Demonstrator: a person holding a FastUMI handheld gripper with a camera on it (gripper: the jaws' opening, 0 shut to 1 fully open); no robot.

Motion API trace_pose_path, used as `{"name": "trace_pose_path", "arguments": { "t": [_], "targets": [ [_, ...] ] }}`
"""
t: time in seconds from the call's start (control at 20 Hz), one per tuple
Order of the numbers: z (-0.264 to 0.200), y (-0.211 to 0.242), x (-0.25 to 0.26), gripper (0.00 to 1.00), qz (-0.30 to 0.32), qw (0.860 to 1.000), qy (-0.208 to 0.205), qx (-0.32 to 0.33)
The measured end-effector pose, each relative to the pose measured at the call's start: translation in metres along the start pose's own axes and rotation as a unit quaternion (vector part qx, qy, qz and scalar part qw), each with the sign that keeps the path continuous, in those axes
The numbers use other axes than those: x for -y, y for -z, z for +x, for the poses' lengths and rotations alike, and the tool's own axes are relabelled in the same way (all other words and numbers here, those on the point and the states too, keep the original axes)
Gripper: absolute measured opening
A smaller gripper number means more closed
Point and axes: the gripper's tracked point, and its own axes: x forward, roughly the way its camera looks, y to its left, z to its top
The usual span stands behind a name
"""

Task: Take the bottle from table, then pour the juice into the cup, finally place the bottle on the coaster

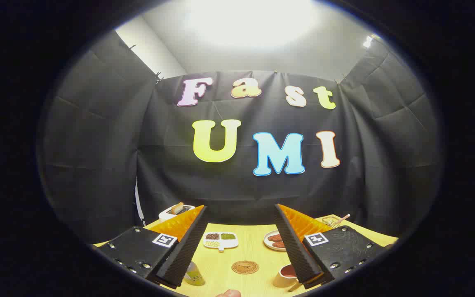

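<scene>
Black ribbed pads face each other across a wide gap: your hand-held gripper [241,243] is spread open and holds nothing. It sits high above the tabletop [254,251], tilted up so the booth wall takes most of the view.

Bottle [193,274] stands just below and beside the tip of the left finger, greenish-yellow, mostly hidden by that finger; can't tell if the finger touches it. Cup [285,275], pale with a reddish inside, sits by the tip of the right finger, partly covered too. Coaster [245,267], round and brown, lies flat between the two fingers, roughly between bottle and cup, apart from both.

Further out: a divided white dish [220,240] with three fillings, a plate of brown food [273,240] next to the right finger, a white toaster [174,211] with bread in it at the far left, a small wire basket [331,220] at the far right. Something pinkish at the near edge, maybe a fingertip, too little to say.

Step in hand, as I judge it: the first one, taking the bottle. Nothing grasped, no pour begun.

Next move calls for dropping and swinging left so the bottle comes between the pads, then closing on its body. Keep clear of the cup as you go.
</scene>
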Motion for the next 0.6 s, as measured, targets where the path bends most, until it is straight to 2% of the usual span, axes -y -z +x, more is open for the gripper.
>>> {"name": "trace_pose_path", "arguments": {
  "t": [0.6],
  "targets": [
    [-0.0083, -0.0046, 0.0051, 0.97, 0.011, 1.0, 0.004, 0.009]
  ]
}}
